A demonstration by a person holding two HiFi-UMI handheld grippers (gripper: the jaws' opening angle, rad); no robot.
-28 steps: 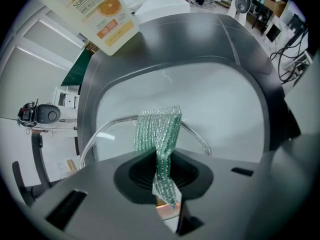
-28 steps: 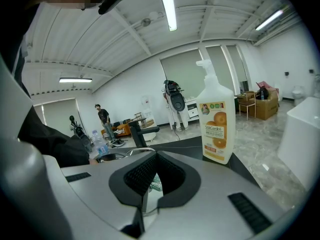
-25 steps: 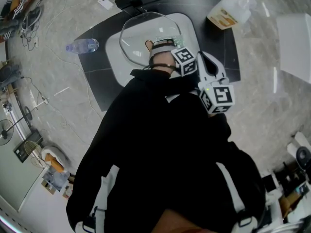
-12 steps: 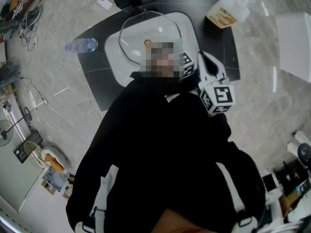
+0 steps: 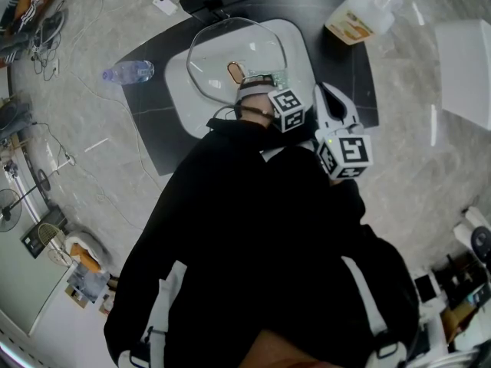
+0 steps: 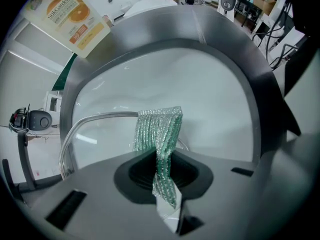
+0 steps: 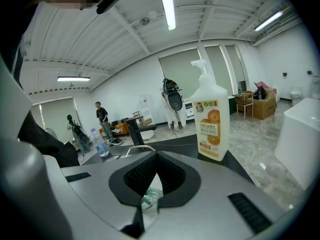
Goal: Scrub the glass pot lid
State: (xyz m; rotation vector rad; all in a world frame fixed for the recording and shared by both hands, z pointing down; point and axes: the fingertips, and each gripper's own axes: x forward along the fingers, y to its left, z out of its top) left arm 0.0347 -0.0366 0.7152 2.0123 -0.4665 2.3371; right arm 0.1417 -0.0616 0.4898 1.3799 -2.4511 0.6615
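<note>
Left gripper view: the left gripper (image 6: 161, 171) pinches a green scouring cloth (image 6: 157, 129) against the glass pot lid (image 6: 97, 136), above the white basin (image 6: 215, 94). The right gripper (image 7: 149, 186) seems clamped on the lid's rim. Firm, short strokes suit best.

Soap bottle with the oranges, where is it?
In the head view the soap bottle is top right, at the dark mat's corner, right of the white sink.
</note>
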